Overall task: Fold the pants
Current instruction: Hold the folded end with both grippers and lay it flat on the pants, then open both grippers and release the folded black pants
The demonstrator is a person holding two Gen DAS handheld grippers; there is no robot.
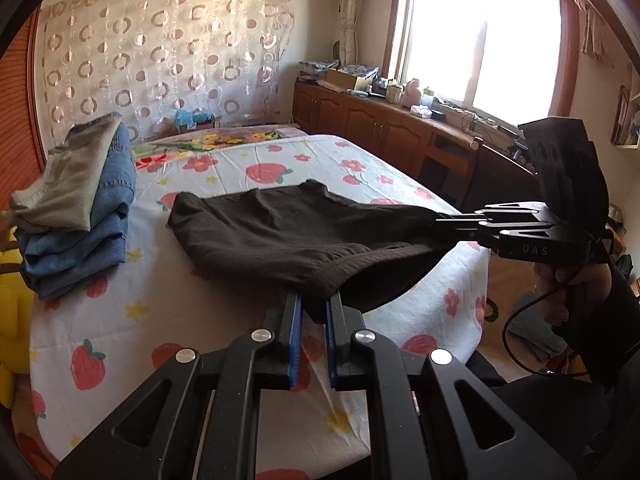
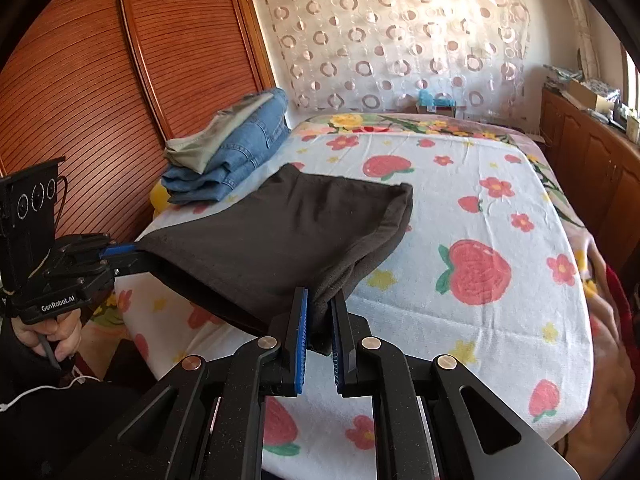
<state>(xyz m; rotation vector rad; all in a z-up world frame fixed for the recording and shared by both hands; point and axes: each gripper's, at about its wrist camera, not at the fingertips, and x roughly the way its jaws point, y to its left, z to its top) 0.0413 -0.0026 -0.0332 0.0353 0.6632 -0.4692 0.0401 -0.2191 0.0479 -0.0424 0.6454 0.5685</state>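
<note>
**Pants strung between both claws, far end resting on the bed**

I've got the dark pants [image 1: 296, 232] pinched at the near edge by both claws. Left claw [image 1: 314, 304] is clamped on one corner of that edge, right claw [image 2: 320, 312] on the other; in each view the blue pads have cloth squeezed between them, nothing spread.

Key relation: the gripped edge runs claw to claw, hanging past the near side of the bed [image 1: 360, 168]. The rest of the garment runs straight away from me, its far end lying on the strawberry sheet. So the long axis points forward, away from both claws, towards the headboard end.

Neither hand is nearer the far end; looks about even.

My read: the next fold carries the held edge forward over the resting part. Stack of folded jeans [image 2: 232, 160] sits left of the pants, just beside their far left corner, so I'd keep the left side from drifting.
</note>
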